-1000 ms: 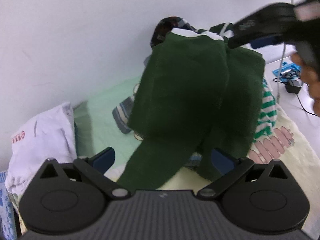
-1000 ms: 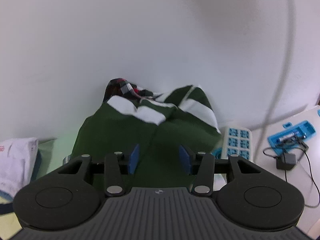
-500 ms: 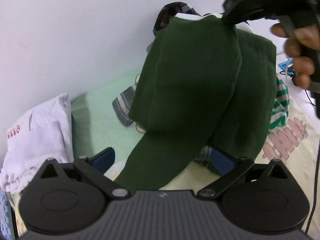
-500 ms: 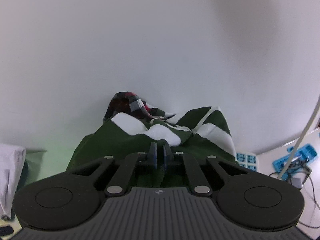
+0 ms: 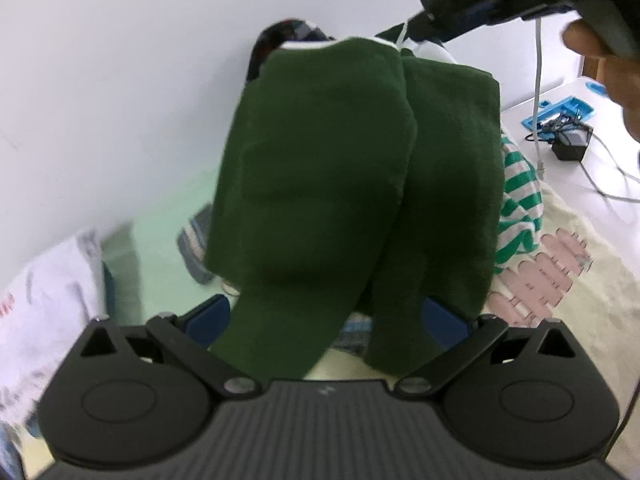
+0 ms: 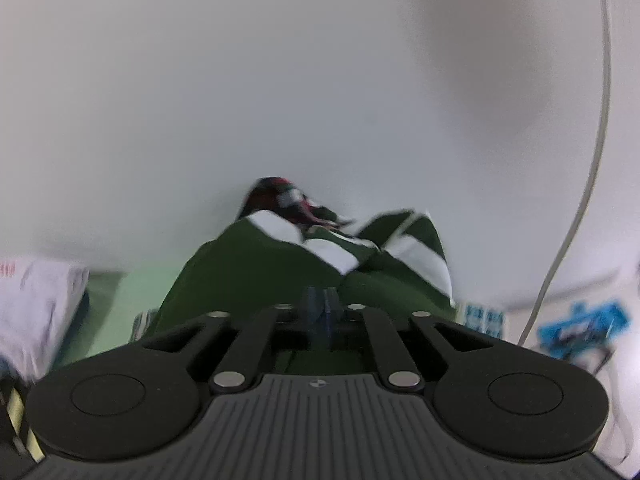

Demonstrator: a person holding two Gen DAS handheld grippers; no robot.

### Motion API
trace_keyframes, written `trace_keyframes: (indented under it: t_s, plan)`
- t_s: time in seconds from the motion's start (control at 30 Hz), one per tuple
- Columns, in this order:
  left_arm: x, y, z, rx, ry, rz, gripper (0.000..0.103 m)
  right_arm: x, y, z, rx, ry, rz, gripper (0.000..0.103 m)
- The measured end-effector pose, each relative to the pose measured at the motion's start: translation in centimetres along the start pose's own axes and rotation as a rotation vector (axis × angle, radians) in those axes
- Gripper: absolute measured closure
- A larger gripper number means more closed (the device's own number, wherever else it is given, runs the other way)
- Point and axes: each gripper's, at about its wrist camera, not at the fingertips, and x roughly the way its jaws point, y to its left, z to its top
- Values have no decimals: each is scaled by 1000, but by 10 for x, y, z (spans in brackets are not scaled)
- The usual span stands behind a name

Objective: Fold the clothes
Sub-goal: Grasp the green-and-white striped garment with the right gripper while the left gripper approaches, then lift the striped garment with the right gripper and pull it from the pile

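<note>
Green garment (image 5: 352, 184) hung lifted over the bed (image 5: 592, 304), in front of the wall, its lower ends draped down between your left gripper's fingers. Your right gripper (image 6: 320, 312) had its pads pressed together, pinching the garment's top edge by the white stripe (image 6: 332, 252); your hand (image 5: 612, 64) gripped its handle. Your left gripper (image 5: 326, 318) was spread wide, holding nothing. Striped top (image 5: 520, 208) lay behind the garment, white cloth (image 5: 48, 280) at left, blue tray (image 5: 560, 112) and charger (image 5: 570, 148) far right.
</note>
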Motion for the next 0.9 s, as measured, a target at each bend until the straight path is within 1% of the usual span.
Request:
trace_keyframes:
  t_s: [0.03,0.07,0.1,0.23,0.27,0.33,0.37,0.4,0.47,0.5,0.57,0.67,0.73,0.77,0.83,0.87,0.9]
  plan:
    - [-1,1,-1,-18,4,-18,1,7,-7,4,42,-10,-28,67]
    - [-2,0,-3,-29,6,-31,1,11,-7,5,48,-11,-32,58]
    - [-4,-1,-5,-30,3,-36,1,15,-6,5,46,-11,-30,52]
    - [-12,-8,-18,13,-20,-8,1,31,-1,6,41,-9,-24,53]
    - [-13,-9,-20,28,-25,4,1,35,1,6,40,-9,-22,51]
    - [-12,-12,-23,56,-37,36,1,43,3,6,37,-8,-19,42]
    - [-10,-12,-24,66,-40,50,1,47,5,7,36,-7,-17,41]
    - [-6,-12,-24,69,-36,59,1,51,6,7,35,-7,-16,52]
    - [4,-10,-23,68,-26,73,1,60,9,7,32,-6,-13,80]
    - [10,-10,-23,67,-20,81,1,64,10,7,31,-6,-11,84]
    - [17,-9,-23,53,-11,76,1,72,13,8,28,-5,-8,88]
    - [23,-9,-24,32,-8,51,1,45,0,10,66,-59,106,98]
    - [22,-13,-21,38,-24,46,1,27,-7,10,80,-90,175,98]
    - [22,-16,-18,47,-35,44,1,19,-7,9,70,-98,192,103]
    - [19,-23,-8,77,-67,41,1,3,-6,8,51,-121,275,103]
    - [18,-26,-3,91,-83,40,1,-8,0,7,10,-128,284,103]
    - [18,-29,2,105,-96,40,1,-16,6,7,-32,-140,264,103]
